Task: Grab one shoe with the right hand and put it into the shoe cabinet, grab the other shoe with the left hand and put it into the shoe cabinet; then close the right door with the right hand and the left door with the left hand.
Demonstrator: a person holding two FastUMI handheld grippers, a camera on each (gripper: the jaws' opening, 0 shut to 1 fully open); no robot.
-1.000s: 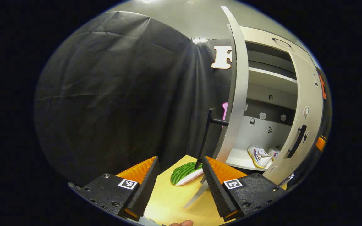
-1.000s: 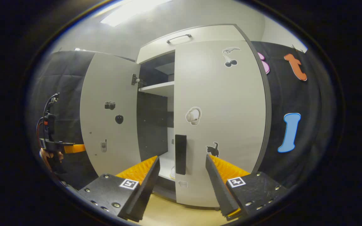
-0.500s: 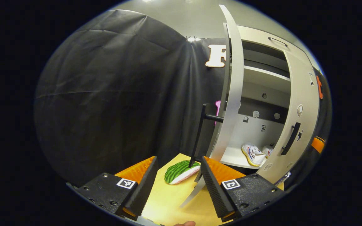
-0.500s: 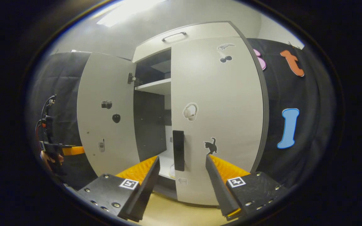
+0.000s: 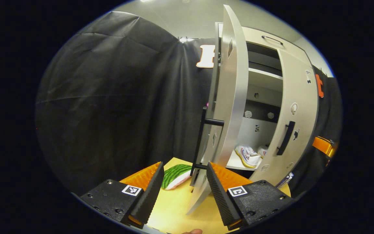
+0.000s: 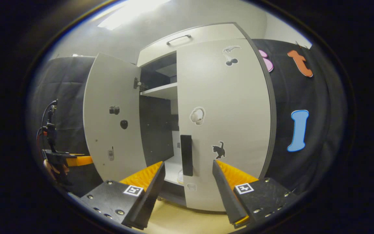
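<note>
Left gripper view faces the shoe cabinet (image 5: 265, 81) edge-on from its left; right gripper view faces it frontally, close.

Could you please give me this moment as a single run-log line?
shoes: in cabinet | right door: nearly shut | left door: open | left gripper: open, at door edge | right gripper: open

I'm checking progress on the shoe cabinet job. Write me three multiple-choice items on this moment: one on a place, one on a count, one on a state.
1. Where are the white shoes?
A. On the cabinet's bottom shelf
B. On the wooden table
C. On the top shelf

2. How many cabinet doors are fully shut?
A. Two
B. One
C. None

3. The left hand-held gripper is:
A. Shut on the handle
B. Open
C. Holding a shoe

Answers:
1 A, they sit low inside the cabinet.
2 C, the left door stands wide open and the right door is ajar.
3 B, its fingers stand apart with the door handle beyond them.
</note>
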